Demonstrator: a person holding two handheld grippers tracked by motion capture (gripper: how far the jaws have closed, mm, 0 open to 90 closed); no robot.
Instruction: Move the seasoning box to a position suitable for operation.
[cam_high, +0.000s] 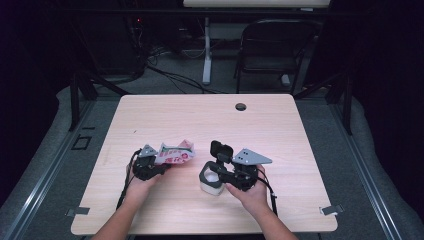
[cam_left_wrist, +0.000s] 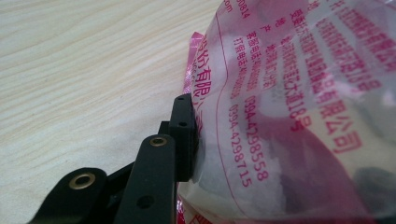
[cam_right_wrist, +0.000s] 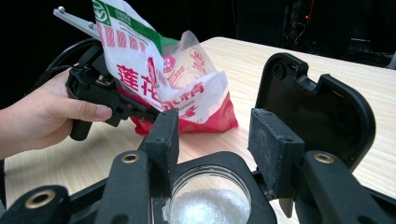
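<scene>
The left gripper (cam_high: 159, 165) is clamped on a plastic bag (cam_high: 175, 153) printed in red, held tilted just above the worktop (cam_high: 280, 125). The right gripper (cam_high: 212, 174) grasps the black rim of a white container (cam_high: 210, 185) standing on the worktop, its hinged lid (cam_right_wrist: 322, 107) swung open and white granules (cam_right_wrist: 208, 205) visible inside. For a clean pour, the bag's mouth should be brought directly over the container opening while the container is kept steady, and the bag tipped gradually to avoid spillage.
</scene>
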